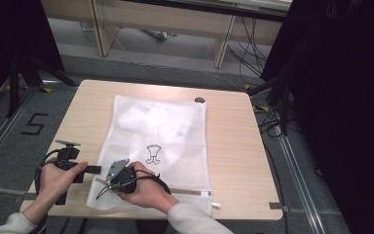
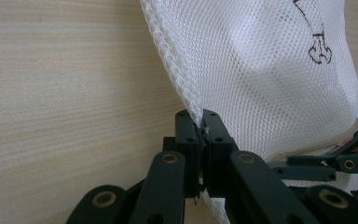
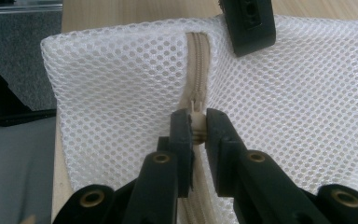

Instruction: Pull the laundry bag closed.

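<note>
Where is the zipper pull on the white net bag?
The zipper pull is pinched in the right gripper, at the near left corner of the mesh bag in the high view, close to the left gripper holding the bag's edge.

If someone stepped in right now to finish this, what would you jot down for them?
Left claw: shut on the side seam of the mesh laundry bag.
Right claw: shut on the zipper pull at the bag's near end.
The bag lies flat on the wooden table, with white cloth inside.
Done: both grips are set.
Left: probably draw the pull along the beige zipper while the left claw holds the bag steady.
</note>
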{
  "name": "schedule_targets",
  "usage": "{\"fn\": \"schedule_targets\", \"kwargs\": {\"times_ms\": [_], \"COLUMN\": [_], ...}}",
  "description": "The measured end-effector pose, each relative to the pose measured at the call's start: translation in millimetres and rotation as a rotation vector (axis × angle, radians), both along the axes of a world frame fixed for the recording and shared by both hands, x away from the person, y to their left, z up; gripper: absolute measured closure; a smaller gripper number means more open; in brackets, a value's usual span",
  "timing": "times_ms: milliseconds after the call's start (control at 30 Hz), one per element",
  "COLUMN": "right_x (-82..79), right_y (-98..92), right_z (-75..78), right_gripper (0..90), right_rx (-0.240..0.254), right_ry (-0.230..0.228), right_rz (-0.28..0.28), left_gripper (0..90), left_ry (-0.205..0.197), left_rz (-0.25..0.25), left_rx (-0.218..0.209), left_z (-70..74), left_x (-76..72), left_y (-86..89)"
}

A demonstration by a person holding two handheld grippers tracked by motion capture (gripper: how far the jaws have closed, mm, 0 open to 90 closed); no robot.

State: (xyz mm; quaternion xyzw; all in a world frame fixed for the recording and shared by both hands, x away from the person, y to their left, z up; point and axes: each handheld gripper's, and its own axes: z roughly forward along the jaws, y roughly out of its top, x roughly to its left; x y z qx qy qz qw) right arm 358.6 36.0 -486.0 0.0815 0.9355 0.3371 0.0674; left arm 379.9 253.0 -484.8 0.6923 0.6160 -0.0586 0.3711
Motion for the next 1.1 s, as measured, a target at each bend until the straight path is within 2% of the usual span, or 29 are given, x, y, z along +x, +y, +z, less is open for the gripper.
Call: {"fn": "schedule_targets", "kwargs": {"times_ms": [300, 500, 600, 733, 1000, 1100], "right_x": [-1.5, -0.2, -2.0, -0.1, -0.9, -0.1], "right_y": [-2.8, -4.6, -4.8, -6.4, -11.2, -11.4], "right_z": [-0.4, 0.0, -0.8, -0.3, -3.0, -2.6], "right_gripper": [82.3, 82.3, 82.4, 82.4, 82.4, 82.4], "right_rx": [-0.002, -0.007, -0.001, -0.003, -0.014, -0.014], "right_ry": [0.01, 0.002, 0.016, 0.011, 0.024, 0.017], "right_rz": [-0.016, -0.001, -0.022, -0.004, -0.015, -0.011], "left_gripper": [86.4, 86.4, 86.4, 86.4, 86.4, 86.4], "left_ry": [0.001, 0.003, 0.003, 0.004, 0.004, 0.005], "left_rz": [-0.002, -0.005, -0.006, -0.006, -0.002, -0.004], "left_rx": [-0.002, 0.001, 0.001, -0.002, -0.003, -0.001], "left_z": [-0.2, -0.7, -0.9, -1.0, -1.4, -1.4], "left_x": [0.1, 0.2, 0.2, 0.0, 0.2, 0.2], "left_y": [0.2, 0.4, -0.1, -0.7, -1.2, -0.7]}}
